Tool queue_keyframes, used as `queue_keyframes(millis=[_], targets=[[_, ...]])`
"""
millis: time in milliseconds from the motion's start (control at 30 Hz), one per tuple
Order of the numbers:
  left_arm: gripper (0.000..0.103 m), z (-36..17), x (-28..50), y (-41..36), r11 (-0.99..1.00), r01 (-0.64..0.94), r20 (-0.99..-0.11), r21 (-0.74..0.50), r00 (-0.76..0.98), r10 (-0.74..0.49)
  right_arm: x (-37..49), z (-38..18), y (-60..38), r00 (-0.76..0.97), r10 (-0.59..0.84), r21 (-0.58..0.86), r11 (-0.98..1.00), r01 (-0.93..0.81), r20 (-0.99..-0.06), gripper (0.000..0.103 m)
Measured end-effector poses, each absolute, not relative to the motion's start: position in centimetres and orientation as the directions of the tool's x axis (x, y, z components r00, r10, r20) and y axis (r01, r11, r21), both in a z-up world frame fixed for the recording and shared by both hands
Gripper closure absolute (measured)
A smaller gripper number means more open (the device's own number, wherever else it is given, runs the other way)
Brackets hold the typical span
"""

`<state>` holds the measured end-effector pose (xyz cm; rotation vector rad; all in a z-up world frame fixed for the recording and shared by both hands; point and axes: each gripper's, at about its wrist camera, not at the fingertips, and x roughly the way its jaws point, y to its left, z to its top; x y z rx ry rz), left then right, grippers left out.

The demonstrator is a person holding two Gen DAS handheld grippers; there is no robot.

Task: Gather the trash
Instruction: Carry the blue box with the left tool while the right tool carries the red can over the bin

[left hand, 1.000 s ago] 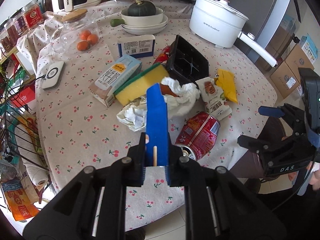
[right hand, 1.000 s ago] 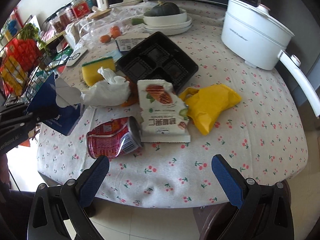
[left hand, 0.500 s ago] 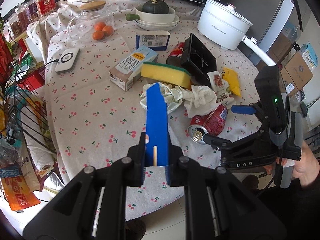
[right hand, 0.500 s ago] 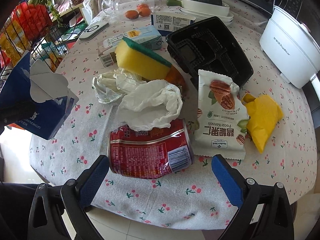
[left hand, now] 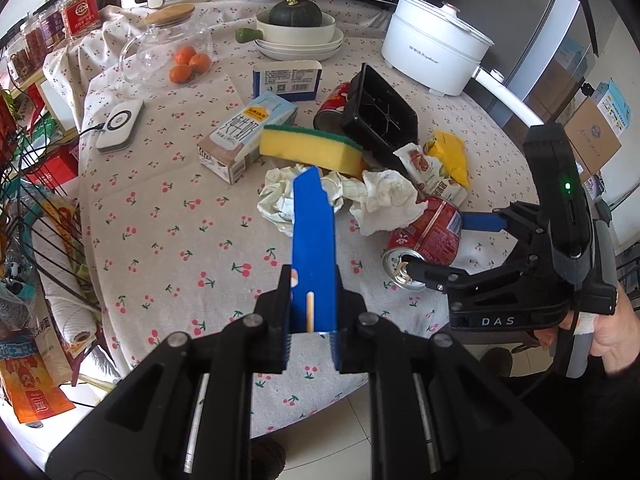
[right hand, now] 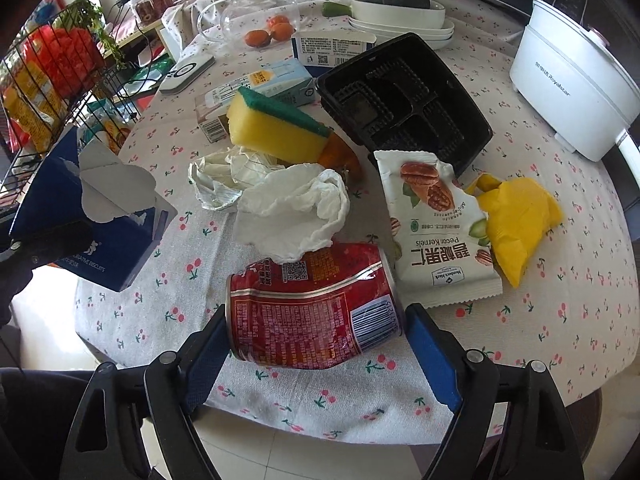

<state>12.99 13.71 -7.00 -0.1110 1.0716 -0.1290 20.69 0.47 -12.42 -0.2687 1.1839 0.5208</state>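
Can: dented red can (right hand: 312,312) lies on its side near the bench's (right hand: 560,320) front edge, a white tissue (right hand: 296,208) touching its top.
Right gripper (right hand: 316,344): jaws have just been closing, straddling the can's two ends; contact unclear.
Left gripper (left hand: 310,322): clamped on a blue biscuit box (left hand: 312,240).

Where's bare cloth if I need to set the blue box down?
Bare tablecloth lies left of the crumpled paper, between the milk carton and the near edge. Around the dented red can, sponge and black tray it is crowded.
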Motion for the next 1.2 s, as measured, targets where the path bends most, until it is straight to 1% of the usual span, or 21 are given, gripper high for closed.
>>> queue_keyframes(millis=[233, 467, 700, 1033, 1200], targets=[[0.087, -6.3, 13.3, 11.0, 0.981, 0.099, -0.855, -0.168, 0.481, -0.194, 19.6, -9.7, -3.8, 0.318, 0.273, 0.095, 0.873, -0.478, -0.908, 0.017], [0.087, -5.5, 13.9, 6.4, 0.968, 0.177, -0.836, -0.18, 0.49, -0.246, 18.9, -7.9, -9.8, 0.379, 0.262, 0.106, 0.916, -0.386, -0.887, 0.017], [0.087, -4.3, 13.9, 0.3, 0.93, 0.3, -0.798, -0.213, 0.496, -0.343, 17.0, -6.7, -17.5, 0.426, 0.222, 0.114, 0.958, -0.265, -0.877, 0.017], [0.087, -5.9, 13.9, -10.3, 0.828, 0.49, -0.785, -0.273, 0.383, -0.486, 12.6, -6.9, -28.8, 0.457, 0.115, 0.107, 0.993, -0.045, -0.882, 0.017], [0.087, -7.4, 14.0, -14.0, 0.777, 0.541, -0.782, -0.321, 0.311, -0.54, 10.7, -7.8, -33.1, 0.446, 0.078, 0.103, 0.994, 0.033, -0.892, 0.017]])
